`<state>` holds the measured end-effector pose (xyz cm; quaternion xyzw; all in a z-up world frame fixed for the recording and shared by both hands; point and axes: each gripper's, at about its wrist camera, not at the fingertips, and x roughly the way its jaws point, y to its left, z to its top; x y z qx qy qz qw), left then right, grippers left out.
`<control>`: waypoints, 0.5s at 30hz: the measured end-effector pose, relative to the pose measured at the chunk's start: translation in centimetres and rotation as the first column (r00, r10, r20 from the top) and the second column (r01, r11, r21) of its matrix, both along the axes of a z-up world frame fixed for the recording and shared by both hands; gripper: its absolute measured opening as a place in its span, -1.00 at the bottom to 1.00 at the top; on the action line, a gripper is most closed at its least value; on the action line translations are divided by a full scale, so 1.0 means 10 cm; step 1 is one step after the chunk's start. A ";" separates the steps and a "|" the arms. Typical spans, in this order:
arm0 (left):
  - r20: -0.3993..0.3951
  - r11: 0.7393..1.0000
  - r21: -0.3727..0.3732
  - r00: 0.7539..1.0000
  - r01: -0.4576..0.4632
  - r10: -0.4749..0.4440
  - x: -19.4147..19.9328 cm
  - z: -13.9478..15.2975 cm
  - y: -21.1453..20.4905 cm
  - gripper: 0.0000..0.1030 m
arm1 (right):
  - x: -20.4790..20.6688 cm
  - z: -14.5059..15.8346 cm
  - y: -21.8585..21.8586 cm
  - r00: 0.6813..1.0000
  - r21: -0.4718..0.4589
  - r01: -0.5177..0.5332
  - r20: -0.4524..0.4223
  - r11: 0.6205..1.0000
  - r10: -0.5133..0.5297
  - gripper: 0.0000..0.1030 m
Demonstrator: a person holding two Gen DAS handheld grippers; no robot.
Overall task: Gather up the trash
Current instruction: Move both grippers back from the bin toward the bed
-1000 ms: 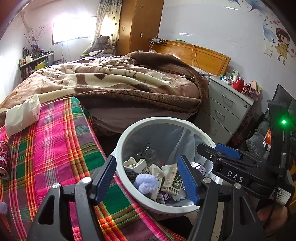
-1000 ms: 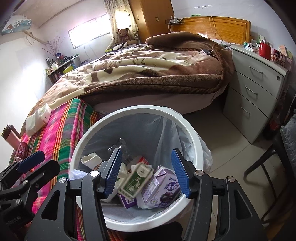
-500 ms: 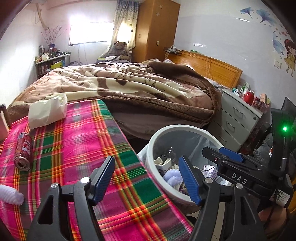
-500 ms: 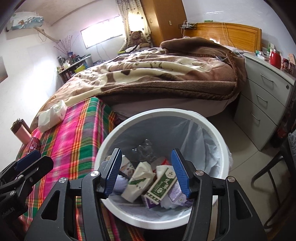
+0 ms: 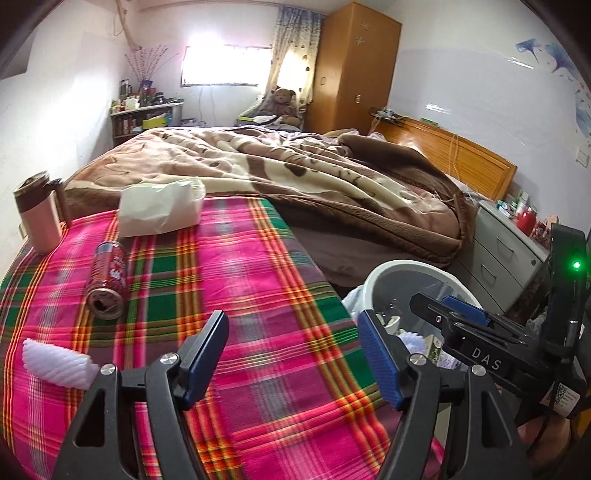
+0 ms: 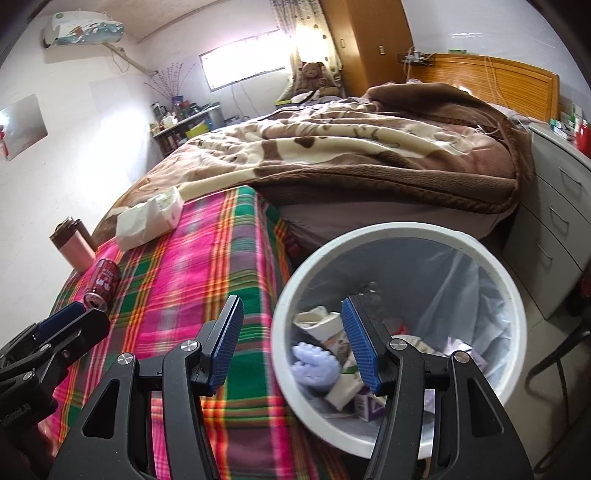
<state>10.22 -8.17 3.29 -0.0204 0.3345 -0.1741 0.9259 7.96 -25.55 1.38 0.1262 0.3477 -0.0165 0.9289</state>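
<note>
White capitals "DAS" stand on the black body of the right gripper (image 5: 484,363), seen at four o'clock in the left wrist view. The red can (image 5: 108,278) on the plaid table carries white lettering too blurred to read. Nothing else is legible.

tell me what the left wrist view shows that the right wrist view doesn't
Only the left wrist view shows the white foam piece lying on the plaid cloth near the left tongs. Only the right wrist view shows deep inside the trash bin, with cartons and a pale blue lump, plus the wall air conditioner. Both show the red can, tissue pack, pink tumbler and bed.
</note>
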 end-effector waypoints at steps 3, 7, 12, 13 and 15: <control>-0.005 0.999 -0.006 0.999 -0.047 0.047 0.01 -0.03 0.21 0.44 | 0.06 0.02 0.13 0.999 -0.004 -0.032 0.005 0.999 0.032 0.11; -0.030 0.991 -0.021 0.991 -0.129 0.129 0.02 -0.10 0.52 0.47 | 0.13 0.02 0.31 0.997 -0.008 -0.077 0.010 0.997 0.077 0.11; -0.044 0.976 -0.029 0.976 -0.216 0.215 0.01 -0.16 0.86 0.47 | 0.22 0.01 0.51 0.992 -0.007 -0.129 0.007 0.992 0.129 0.11; -0.049 0.972 -0.033 0.972 -0.233 0.231 0.01 -0.17 0.93 0.48 | 0.23 0.01 0.55 0.991 -0.008 -0.136 0.006 0.991 0.136 0.11; -0.059 0.965 -0.037 0.964 -0.261 0.259 0.01 -0.19 1.05 0.48 | 0.28 0.01 0.65 0.988 -0.012 -0.157 0.001 0.987 0.157 0.11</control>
